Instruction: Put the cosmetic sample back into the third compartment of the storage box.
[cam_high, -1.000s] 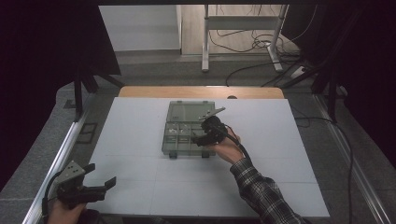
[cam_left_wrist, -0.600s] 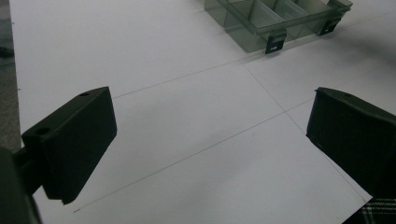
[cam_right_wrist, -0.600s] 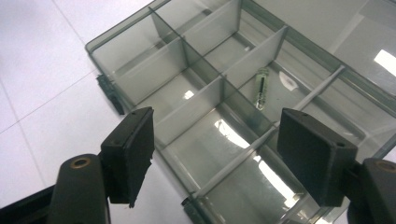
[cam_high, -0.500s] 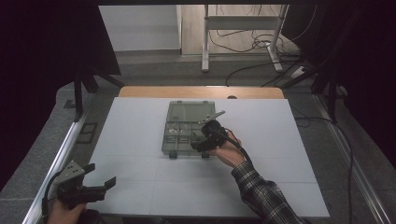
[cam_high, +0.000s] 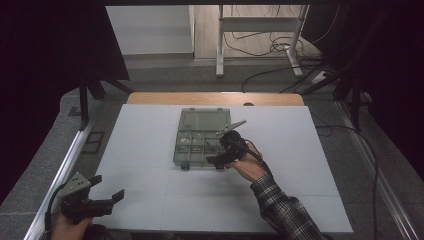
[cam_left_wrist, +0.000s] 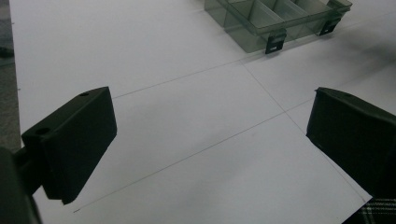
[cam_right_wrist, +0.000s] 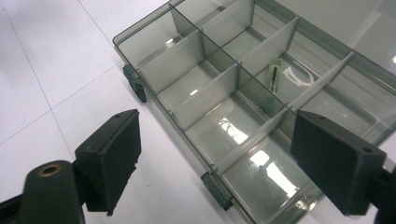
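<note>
— How do your jaws stand?
— Your right gripper has just been opening, nothing between its jaws; your left gripper gapes at the table's near-left corner.
— Count?
— One compartment box, mid-table toward the far edge, unmoved; one small green part inside.

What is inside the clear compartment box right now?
The compartment box lies open. Most compartments look empty in the right gripper view; one holds a small dark, pale-ended part. The right gripper, its jaws having just been opening with nothing between them, covers part of the nearest compartments.
</note>
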